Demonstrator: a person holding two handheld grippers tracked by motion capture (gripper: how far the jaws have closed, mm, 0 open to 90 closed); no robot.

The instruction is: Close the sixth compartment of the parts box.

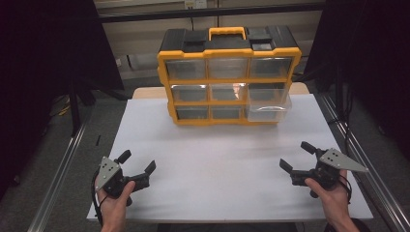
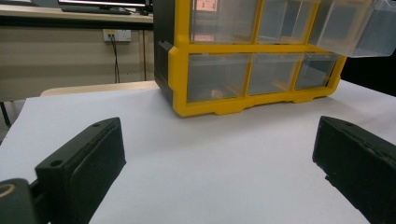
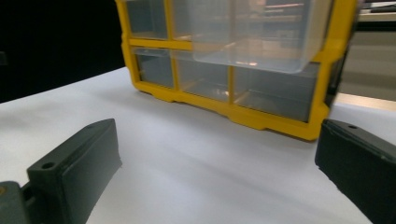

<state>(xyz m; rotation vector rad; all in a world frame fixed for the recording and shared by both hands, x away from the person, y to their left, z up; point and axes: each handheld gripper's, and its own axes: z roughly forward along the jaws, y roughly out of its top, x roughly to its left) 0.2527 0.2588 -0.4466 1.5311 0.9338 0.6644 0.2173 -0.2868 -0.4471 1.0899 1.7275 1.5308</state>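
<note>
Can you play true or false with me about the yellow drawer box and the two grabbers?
1. One drawer of the yellow drawer box sticks out. True.
2. The left gripper squeezes a drawer. False: it is open, above the white table, holding nothing.
3. The right gripper is open. True.
4. The box's handle is blue. False: it is yellow.
5. The pulled-out drawer is on the box's left side. False: right side, middle row.

Black grippers (image 1: pixel 137 162) with grey three-cornered plates, blocky jaws.
</note>
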